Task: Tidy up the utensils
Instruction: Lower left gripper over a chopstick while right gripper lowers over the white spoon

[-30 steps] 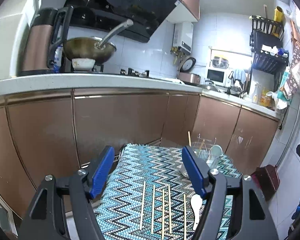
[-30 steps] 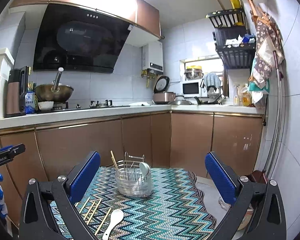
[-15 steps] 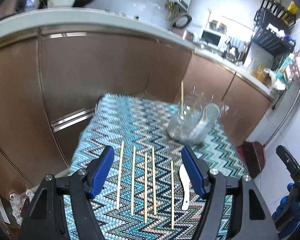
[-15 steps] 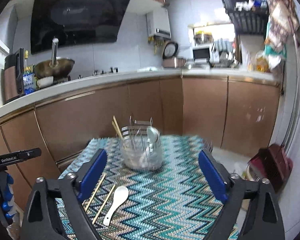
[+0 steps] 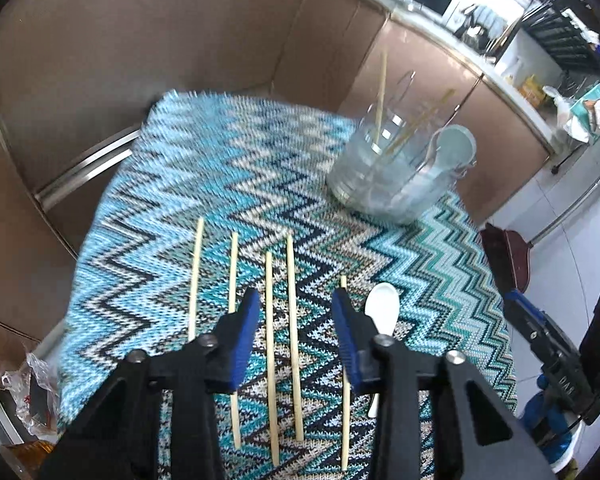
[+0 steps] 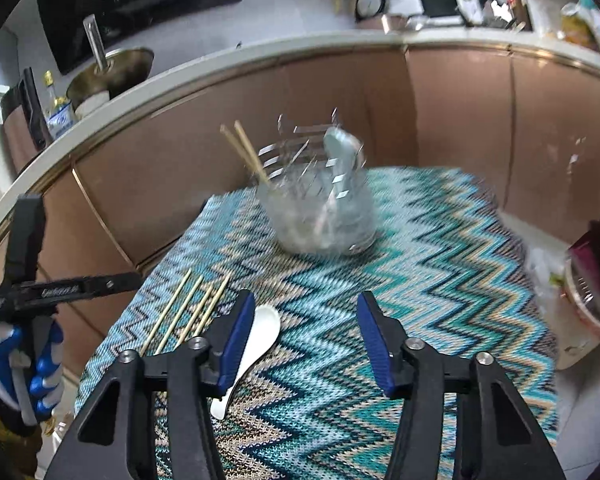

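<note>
Several wooden chopsticks (image 5: pixel 291 312) lie side by side on a zigzag-patterned blue cloth (image 5: pixel 220 184). A white spoon (image 5: pixel 383 308) lies just right of them. My left gripper (image 5: pixel 296 308) is open above the chopsticks, its jaws either side of the two middle ones. A clear utensil holder (image 5: pixel 392 176) at the far right holds chopsticks and a spoon. My right gripper (image 6: pixel 304 324) is open and empty above the cloth, with the white spoon (image 6: pixel 256 344) by its left finger and the holder (image 6: pixel 324 208) beyond.
Brown kitchen cabinets (image 5: pixel 180 40) stand behind the table under a counter (image 6: pixel 180 76) with a wok. The other hand-held gripper (image 6: pixel 32 288) shows at the left in the right wrist view. A bin (image 6: pixel 592 288) stands on the floor at the right.
Both grippers have tilted down and moved closer to the table. My left gripper's jaws have narrowed over the chopsticks. My right gripper's jaws have narrowed too.
</note>
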`<state>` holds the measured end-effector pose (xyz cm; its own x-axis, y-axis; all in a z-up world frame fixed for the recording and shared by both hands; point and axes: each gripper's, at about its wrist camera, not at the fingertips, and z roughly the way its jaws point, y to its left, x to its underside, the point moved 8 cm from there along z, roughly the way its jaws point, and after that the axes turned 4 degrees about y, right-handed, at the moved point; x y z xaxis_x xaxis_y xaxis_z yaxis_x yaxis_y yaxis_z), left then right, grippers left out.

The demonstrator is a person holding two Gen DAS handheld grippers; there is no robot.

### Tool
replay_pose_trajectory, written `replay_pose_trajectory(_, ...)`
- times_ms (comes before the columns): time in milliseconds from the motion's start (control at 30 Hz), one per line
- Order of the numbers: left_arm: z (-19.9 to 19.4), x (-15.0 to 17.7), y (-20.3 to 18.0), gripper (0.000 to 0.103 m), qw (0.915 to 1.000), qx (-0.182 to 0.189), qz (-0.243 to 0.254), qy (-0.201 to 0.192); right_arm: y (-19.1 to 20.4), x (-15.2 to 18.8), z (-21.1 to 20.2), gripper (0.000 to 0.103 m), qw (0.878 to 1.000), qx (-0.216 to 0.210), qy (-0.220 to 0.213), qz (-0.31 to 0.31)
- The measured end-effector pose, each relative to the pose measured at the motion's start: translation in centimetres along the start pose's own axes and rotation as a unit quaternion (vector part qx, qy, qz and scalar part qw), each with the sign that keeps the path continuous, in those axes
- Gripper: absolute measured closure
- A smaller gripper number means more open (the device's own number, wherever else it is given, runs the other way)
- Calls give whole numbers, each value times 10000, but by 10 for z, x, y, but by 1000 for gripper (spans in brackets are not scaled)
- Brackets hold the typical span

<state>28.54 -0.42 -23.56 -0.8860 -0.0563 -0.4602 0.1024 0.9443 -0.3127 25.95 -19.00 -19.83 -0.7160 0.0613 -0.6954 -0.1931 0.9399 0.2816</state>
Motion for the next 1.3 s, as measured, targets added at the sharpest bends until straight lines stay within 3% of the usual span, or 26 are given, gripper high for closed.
replay_pose_trajectory(133,26,-6,5,79,9992,-37,-41,387,4,7,25,57,9989,-314,355,-53)
replay_pose_trajectory(400,60,-10,13,84,9958,-130,-30,908,11,15,58,60,9943,-731,765,-139)
replay_pose_trajectory(700,84,-12,25,86,9921,-404,18,1184,13,17,87,62,9891,-976,1083,-208)
replay_pose_trajectory(1300,109,-16,28,90,9877,-571,178,1448,21,21,131,63,9750,-1335,1686,-558)
